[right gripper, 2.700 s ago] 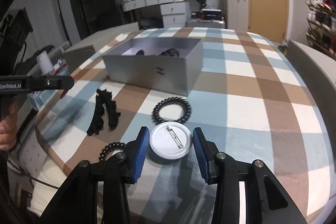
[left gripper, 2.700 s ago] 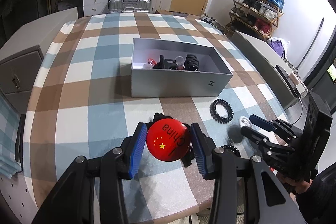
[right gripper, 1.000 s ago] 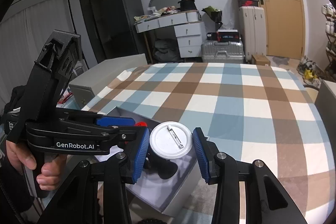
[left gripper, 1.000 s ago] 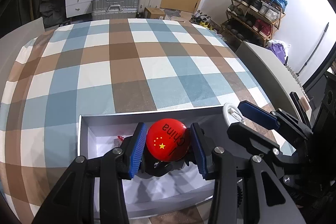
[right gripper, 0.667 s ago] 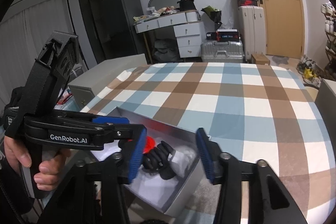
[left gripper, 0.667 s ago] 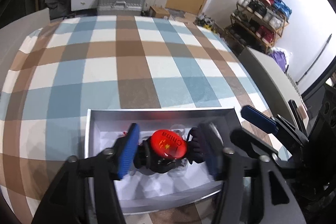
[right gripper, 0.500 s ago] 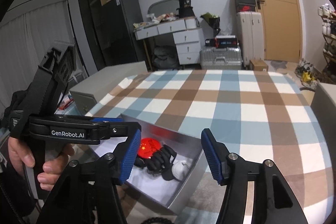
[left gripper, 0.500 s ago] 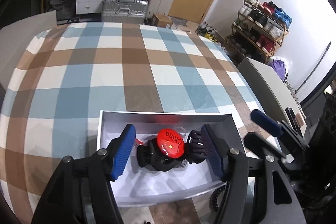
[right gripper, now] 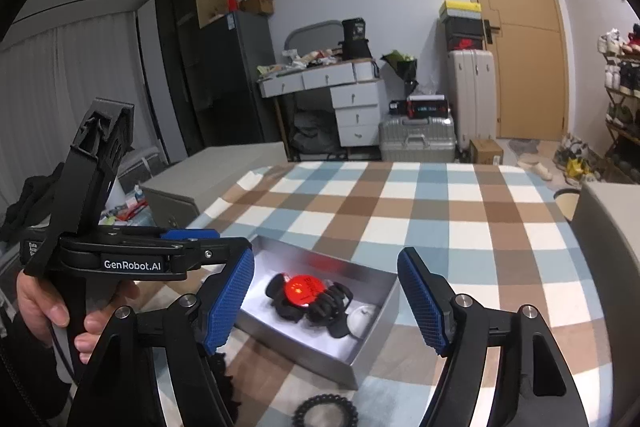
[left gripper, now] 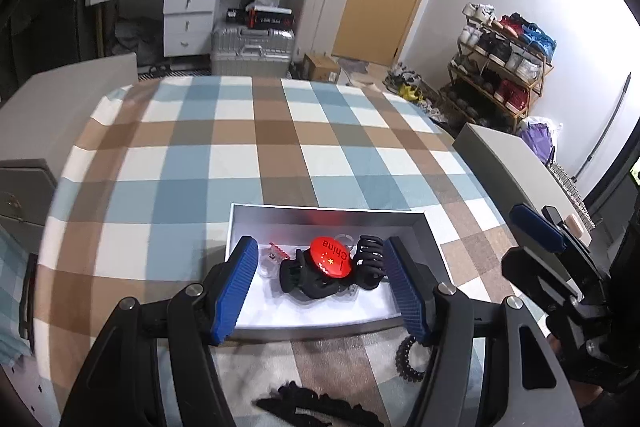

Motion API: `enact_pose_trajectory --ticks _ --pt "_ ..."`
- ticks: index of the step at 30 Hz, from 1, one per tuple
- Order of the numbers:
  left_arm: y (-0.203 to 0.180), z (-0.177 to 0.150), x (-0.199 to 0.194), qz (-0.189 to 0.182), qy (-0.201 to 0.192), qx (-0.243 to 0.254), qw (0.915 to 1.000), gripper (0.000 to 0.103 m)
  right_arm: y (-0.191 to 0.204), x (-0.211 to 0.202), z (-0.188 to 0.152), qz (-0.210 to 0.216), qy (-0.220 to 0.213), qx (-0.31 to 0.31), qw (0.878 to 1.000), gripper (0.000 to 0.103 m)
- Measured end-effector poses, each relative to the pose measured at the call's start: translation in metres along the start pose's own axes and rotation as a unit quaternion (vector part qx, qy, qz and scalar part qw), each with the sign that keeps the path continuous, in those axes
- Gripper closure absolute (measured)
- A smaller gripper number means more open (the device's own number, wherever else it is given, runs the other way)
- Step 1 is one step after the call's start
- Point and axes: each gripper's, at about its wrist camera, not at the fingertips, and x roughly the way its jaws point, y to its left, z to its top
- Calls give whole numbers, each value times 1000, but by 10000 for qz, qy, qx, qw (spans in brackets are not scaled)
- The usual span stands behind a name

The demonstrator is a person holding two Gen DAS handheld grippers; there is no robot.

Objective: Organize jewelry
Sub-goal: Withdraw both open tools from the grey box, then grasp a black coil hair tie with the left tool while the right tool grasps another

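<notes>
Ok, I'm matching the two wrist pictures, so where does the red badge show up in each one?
Left wrist: the red badge lies low centre, on black hair claws inside the silver box, between the open left gripper fingers.
Right wrist: the red badge sits low centre-left, in the same box.
Shared landmark: the silver suitcase beyond the checked table.

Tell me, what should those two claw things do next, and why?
Probably bring one gripper back down for the black coil tie on the cloth. Both grippers, left and right, have just opened and hold nothing; the red badge already lies in the grey box.
</notes>
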Motion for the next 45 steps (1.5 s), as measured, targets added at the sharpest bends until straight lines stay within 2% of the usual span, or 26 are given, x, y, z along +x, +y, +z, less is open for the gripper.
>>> enact_pose_trajectory --ticks 3,8,15,18,22,27,34,37,41,45 --pt "0 -3 -11 87 -131 19 9999 40 7 -12 1 -18 -100 -67 9999 25" --pt "3 -12 -29 206 -438 -83 9988 30 19 -32 -1 -101 -229 -214 9995 21" --pt "8 -26 -44 492 -623 -53 9968 22 23 -49 -12 -180 -146 -315 9992 20" --pt "11 -31 -48 583 -732 -94 9956 20 24 -55 -19 -144 -111 -303 9994 15" --pt "7 -38 -49 587 -674 -70 9960 19 23 -56 -30 -121 26 -258 9996 15" --pt "-5 -57 -44 405 -560 282 9972 16 19 -53 -50 -214 230 -119 9994 10" --pt "-28 -93 -30 129 14 682 9976 15 -3 -48 -75 -553 568 273 9965 9" --pt "-40 -109 -23 -56 344 939 9950 15 -11 -53 -82 -721 584 379 9950 4" --pt "-51 -122 -14 -365 778 984 9914 15 -13 -58 -90 -864 623 292 9939 2" --pt "-61 -128 -9 -587 1032 1036 9875 15 -15 -60 -97 -940 674 304 9928 1"
